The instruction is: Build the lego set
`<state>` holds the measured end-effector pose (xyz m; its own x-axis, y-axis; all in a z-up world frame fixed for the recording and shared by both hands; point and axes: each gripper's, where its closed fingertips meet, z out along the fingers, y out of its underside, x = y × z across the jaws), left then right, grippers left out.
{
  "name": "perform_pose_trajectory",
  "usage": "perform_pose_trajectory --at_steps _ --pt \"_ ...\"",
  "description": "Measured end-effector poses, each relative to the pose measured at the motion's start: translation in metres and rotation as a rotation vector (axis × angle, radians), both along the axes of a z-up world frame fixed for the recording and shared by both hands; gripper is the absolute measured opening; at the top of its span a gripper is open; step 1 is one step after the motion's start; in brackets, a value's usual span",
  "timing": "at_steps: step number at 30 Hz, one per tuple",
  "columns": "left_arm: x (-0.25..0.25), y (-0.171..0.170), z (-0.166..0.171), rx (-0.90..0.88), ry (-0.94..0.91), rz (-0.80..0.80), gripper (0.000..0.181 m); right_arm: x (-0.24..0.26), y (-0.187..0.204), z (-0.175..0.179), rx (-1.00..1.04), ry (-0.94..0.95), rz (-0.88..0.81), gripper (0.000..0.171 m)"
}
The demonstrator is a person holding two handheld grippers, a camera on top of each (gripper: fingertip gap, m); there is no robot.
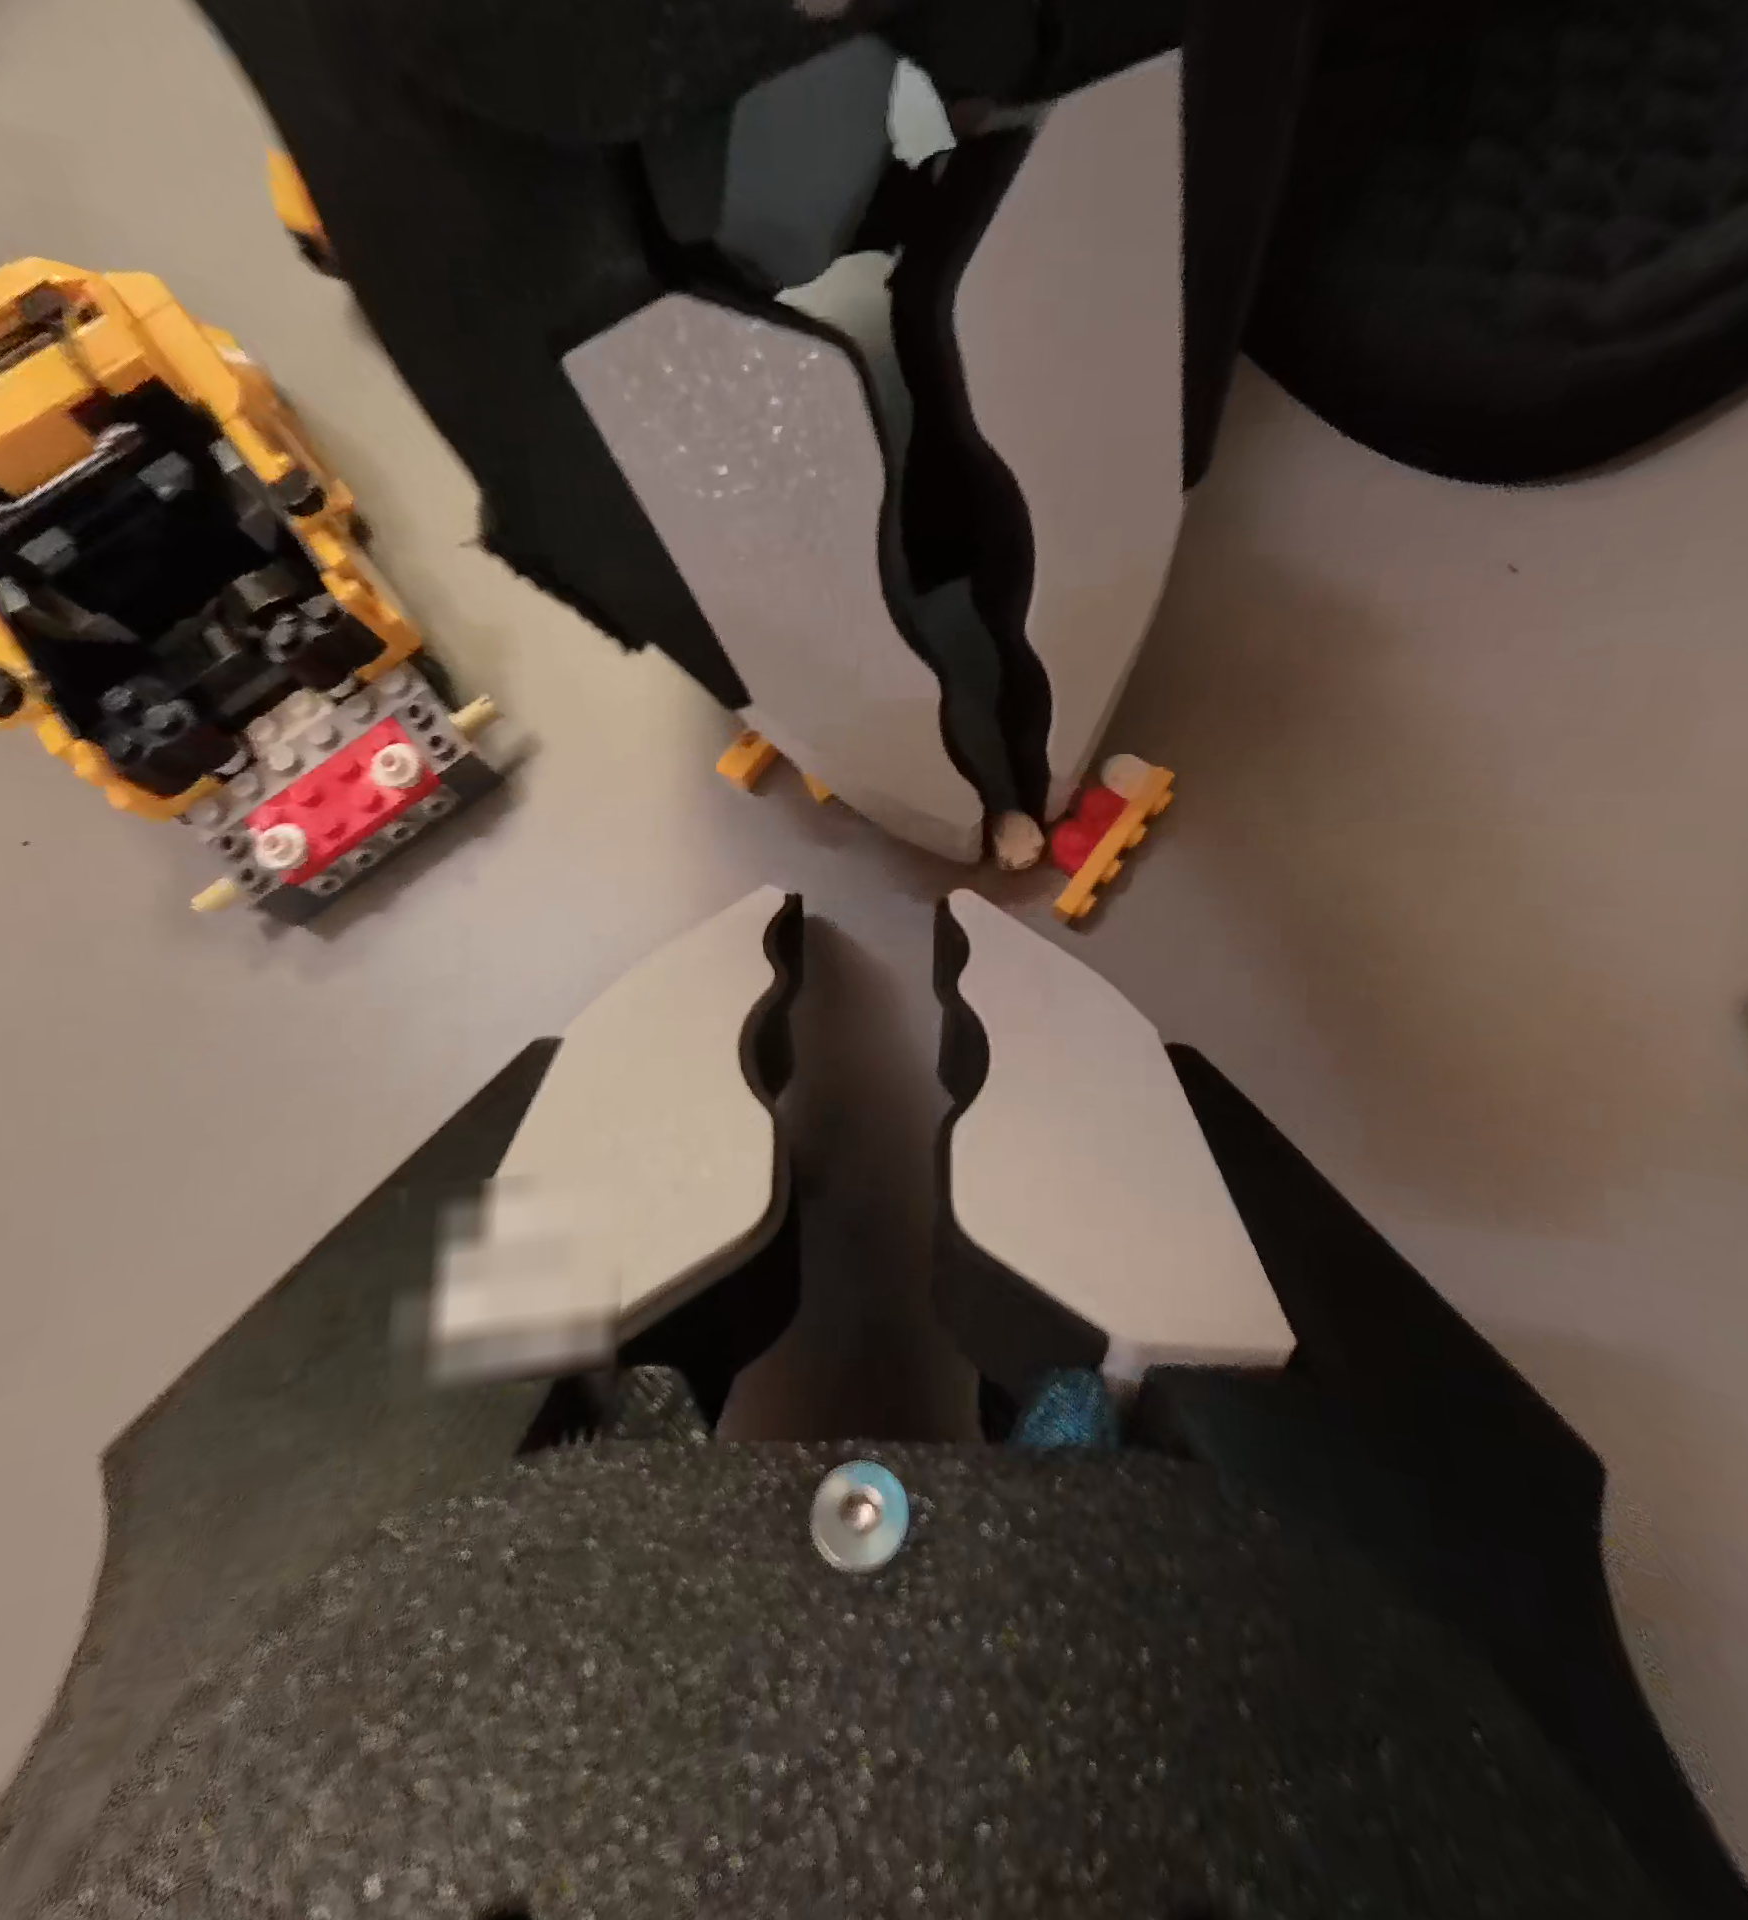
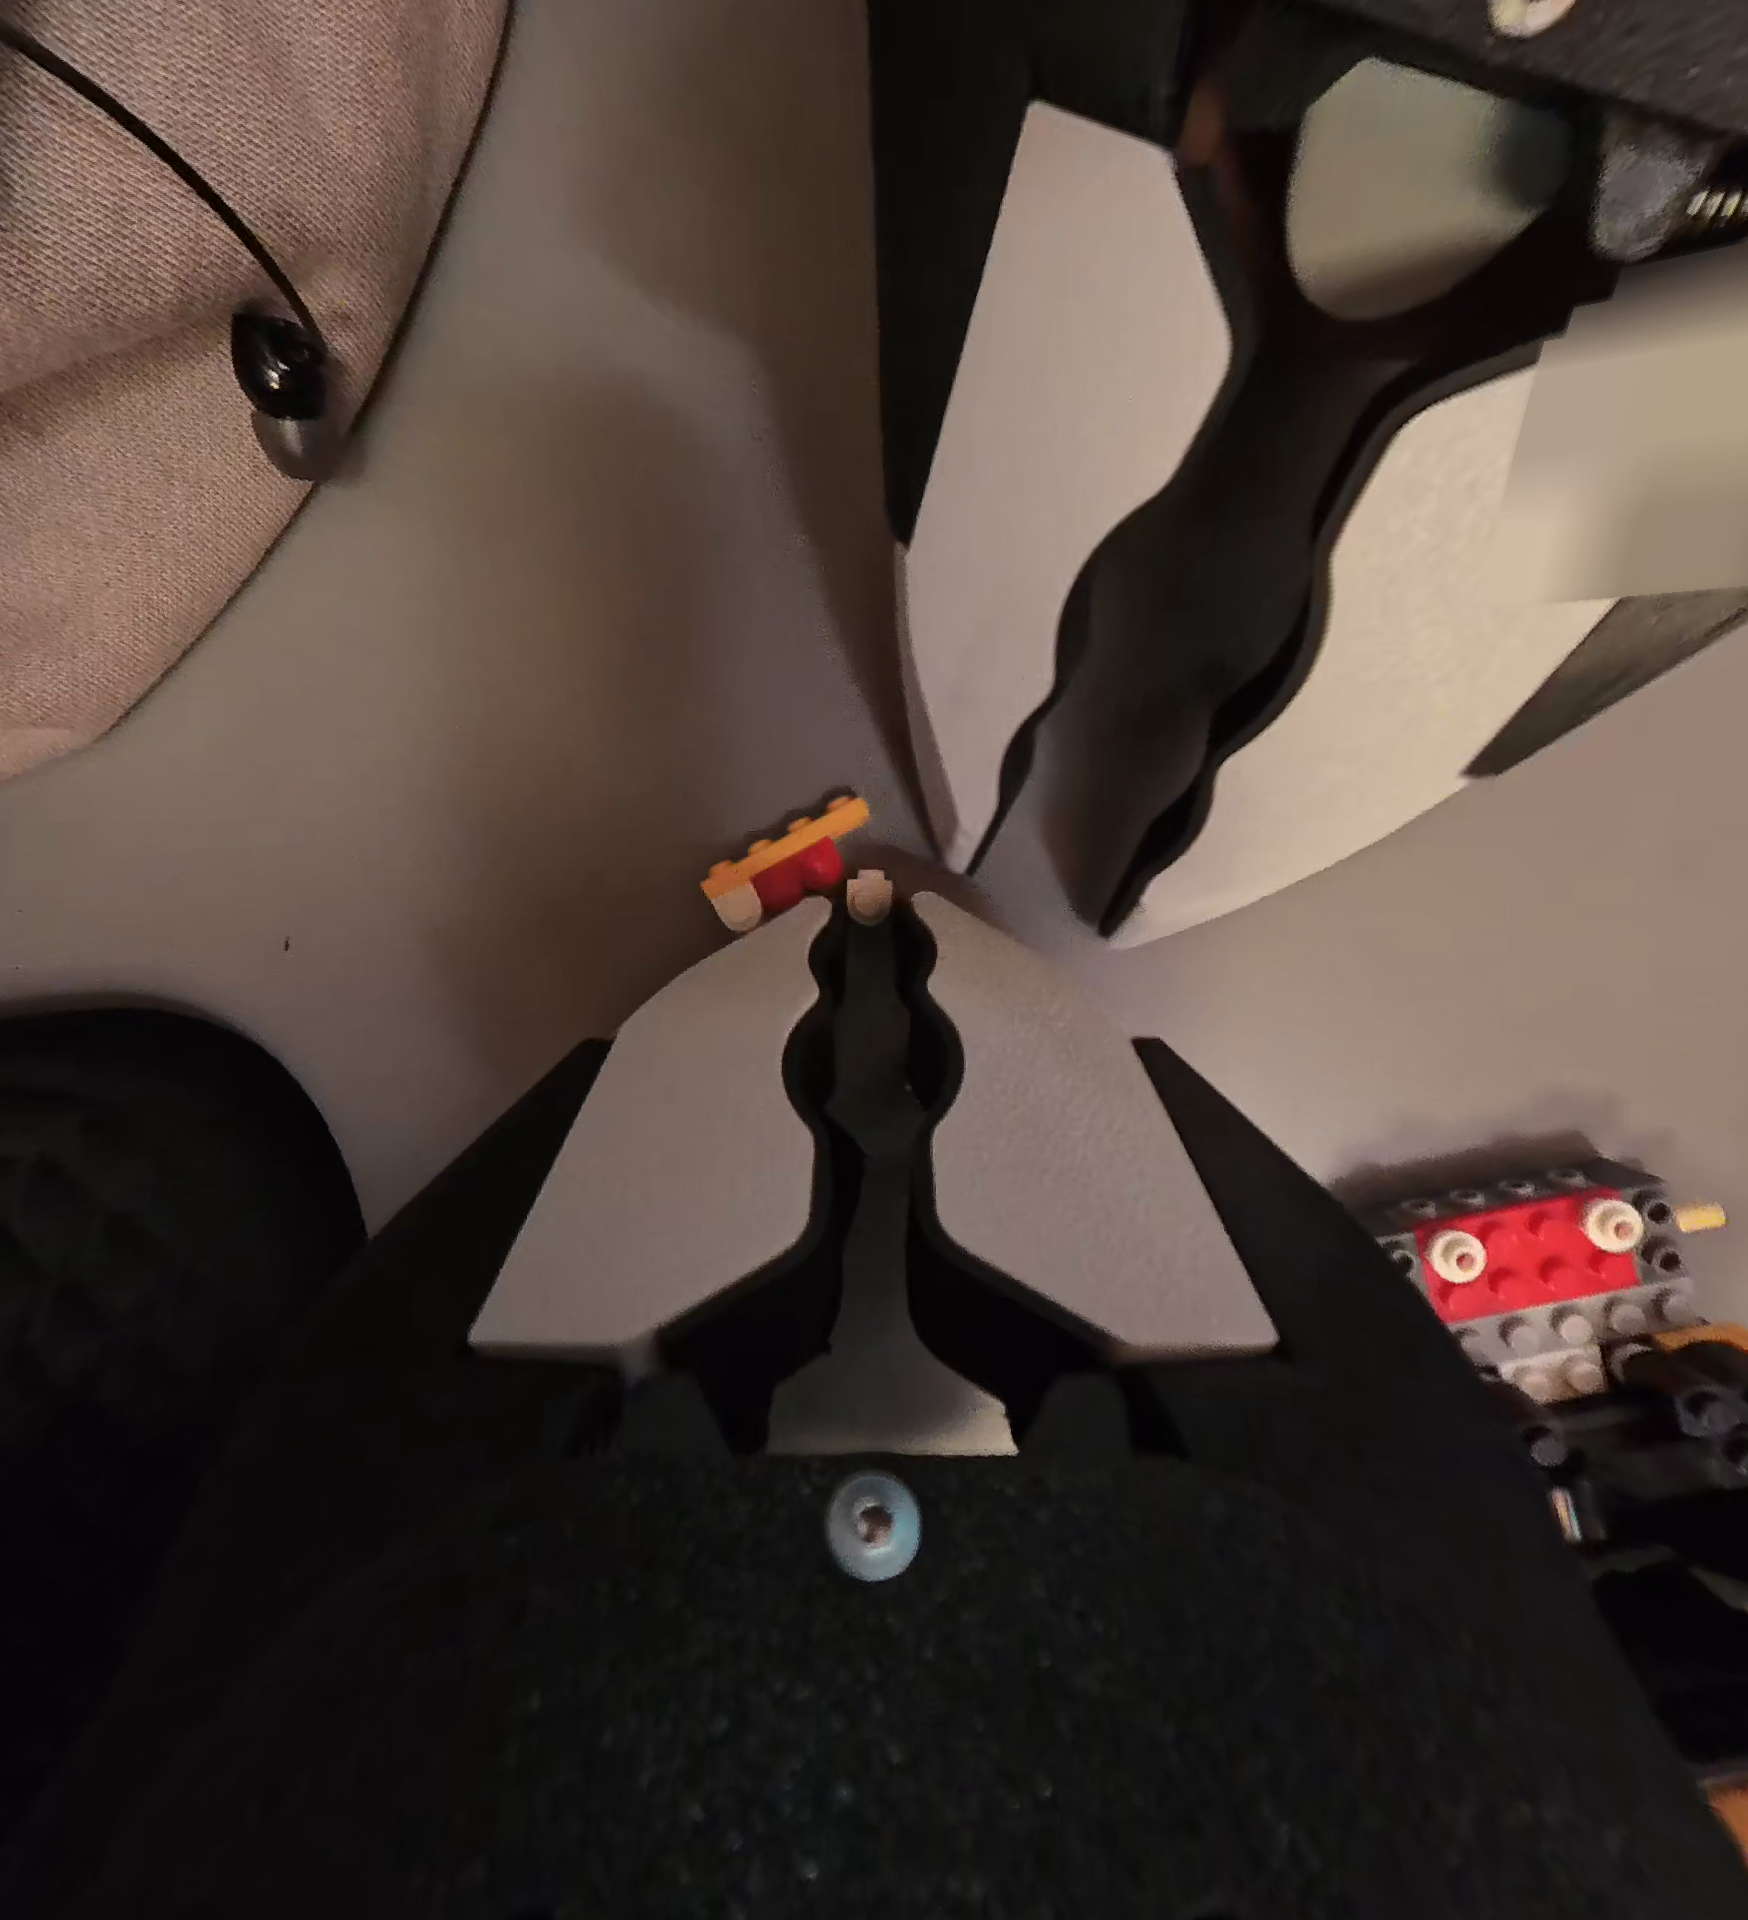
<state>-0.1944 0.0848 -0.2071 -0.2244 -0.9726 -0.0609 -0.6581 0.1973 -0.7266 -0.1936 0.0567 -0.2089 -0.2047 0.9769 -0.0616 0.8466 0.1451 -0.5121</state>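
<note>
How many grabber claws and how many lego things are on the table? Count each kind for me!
Grabber claws: 2, the left gripper and the right gripper.
Big yellow lego car: 1.
Small orange-and-red lego piece: 1.
Tiny cream stud pinched in the right gripper: 1.
Total: 5.
A few blurry bits lie at one corner, too small to count.
</note>
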Motion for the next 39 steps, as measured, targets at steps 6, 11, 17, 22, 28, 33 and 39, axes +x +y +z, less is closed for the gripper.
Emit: perform_pose_trajectory --at_steps 6,11,17,22,28,33,39 --pt "-0.006 -0.015 0.01 -0.116 -0.039 -0.081 0.025 0.001 0.002 0.007 -0.017 0.044 -0.022 0.012" --pt "-0.009 -0.026 0.008 -0.077 -0.033 -0.156 0.032 0.009 -0.007 0.014 -0.049 0.045 -0.136 0.02" --pt "-0.012 -0.027 0.005 -0.027 -0.029 -0.277 0.037 0.009 -0.024 0.007 -0.012 0.073 -0.485 0.022" --pt "-0.006 -0.029 0.002 0.0 -0.011 -0.406 0.038 0.008 -0.024 0.001 0.024 0.079 -0.685 0.023" --pt "-0.003 -0.036 0.003 -0.025 -0.03 -0.464 0.037 0.005 -0.022 0.0 0.043 0.068 -0.715 0.023" --pt "-0.004 -0.038 0.003 -0.029 -0.027 -0.471 0.032 0.005 -0.018 0.0 0.027 0.078 -0.726 0.018" --pt "-0.005 -0.038 0.004 -0.03 -0.031 -0.472 0.027 0.006 -0.017 0.0 0.017 0.077 -0.734 0.014"
